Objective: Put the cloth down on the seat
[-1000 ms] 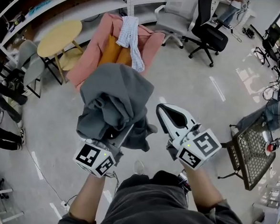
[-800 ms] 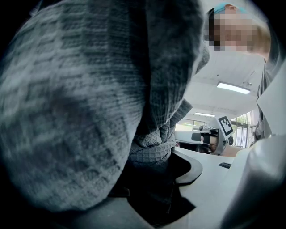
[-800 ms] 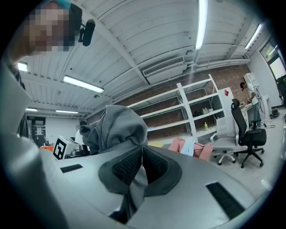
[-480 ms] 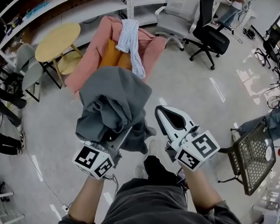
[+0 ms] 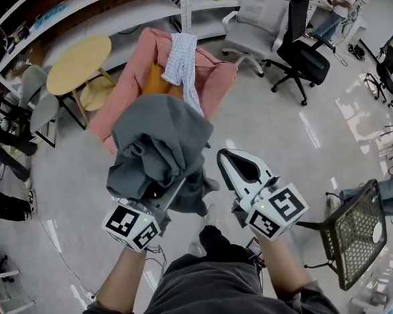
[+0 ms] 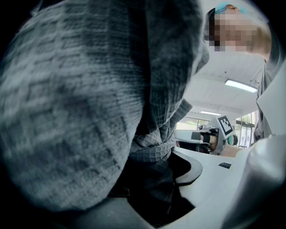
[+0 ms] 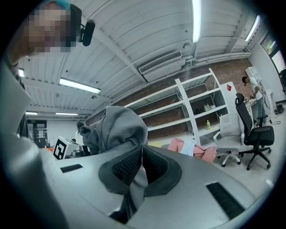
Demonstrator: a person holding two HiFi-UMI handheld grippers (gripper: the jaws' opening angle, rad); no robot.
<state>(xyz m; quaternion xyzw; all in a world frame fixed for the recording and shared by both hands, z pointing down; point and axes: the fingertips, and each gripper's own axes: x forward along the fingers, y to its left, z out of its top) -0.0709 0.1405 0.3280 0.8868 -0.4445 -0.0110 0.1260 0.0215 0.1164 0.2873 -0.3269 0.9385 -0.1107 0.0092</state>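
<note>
A bundled grey cloth [image 5: 160,150] stands up from my left gripper [image 5: 169,187], which is shut on it; the cloth hides the jaws in the head view. The grey knit cloth [image 6: 89,98] fills most of the left gripper view and is wedged down between the jaws. To its right my right gripper [image 5: 223,153] is shut and holds nothing, its pads [image 7: 134,163] meeting at the tips. Ahead on the floor is a pink armchair [image 5: 214,80] with an orange cushion [image 5: 155,83] on its seat and a light patterned cloth [image 5: 183,58] draped over its back.
A round yellow table [image 5: 79,54] stands left of the armchair. A grey office chair [image 5: 256,29] and a black one [image 5: 304,56] are at the back right, in front of white shelving. A black mesh chair [image 5: 352,231] is at the right. Legs of people show at the left edge.
Both grippers keep their hold and pose. The view has shifted slightly, so the armchair sits a little further right and the mesh chair has slid down in the picture.
</note>
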